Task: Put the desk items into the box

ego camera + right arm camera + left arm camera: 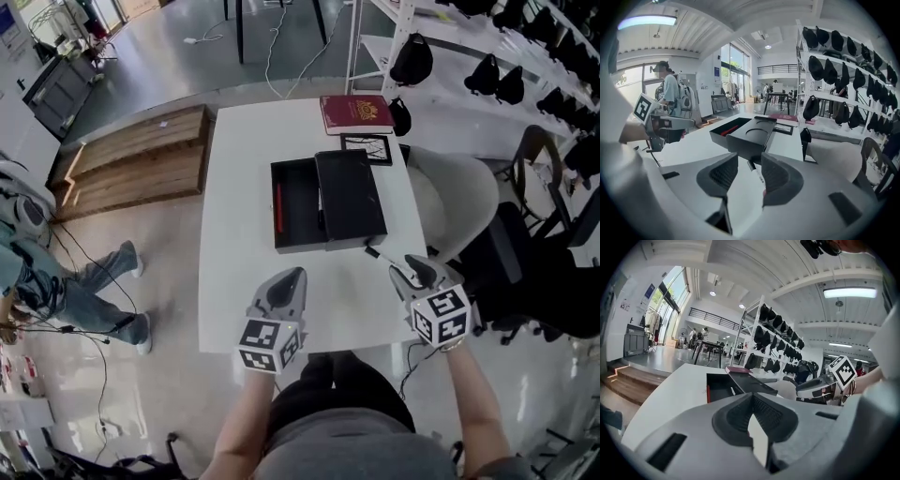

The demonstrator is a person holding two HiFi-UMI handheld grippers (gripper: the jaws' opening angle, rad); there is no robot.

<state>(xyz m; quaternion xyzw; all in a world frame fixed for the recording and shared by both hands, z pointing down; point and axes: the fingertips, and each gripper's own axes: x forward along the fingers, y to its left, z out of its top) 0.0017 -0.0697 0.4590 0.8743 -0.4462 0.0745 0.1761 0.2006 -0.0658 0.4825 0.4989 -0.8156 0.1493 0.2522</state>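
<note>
**A:** Right gripper [750, 160] is low over the near right part of the white table [234, 187]. Jaws are parted a moderate way and gripping nothing.

**B:** And the pen [757, 177]?

**A:** Flat on the table, right inside that gap! White barrel, dark cap pointing at the box [298, 239]. It lies close along the right-hand finger [780, 176], and whether it touches I cannot tell. The other finger stands clear of it.

**B:** How much room is there?

**A:** Tight on that side. The pen sits just off the box's near right corner, with the table's right edge close by and a pale chair [459, 202] beyond it. The black lid [349, 197] lies across the box's right half. The left half is open, with a red stick [278, 208] along its left wall.

**B:** Left side?

**A:** Left gripper [752, 397] is over the near edge, well apart from the pen, fingertips closed together with nothing between them. There's plenty of bare tabletop left of the box. At the far edge, a maroon book [355, 113] and a framed card [367, 148] lie just beside each other.
</note>
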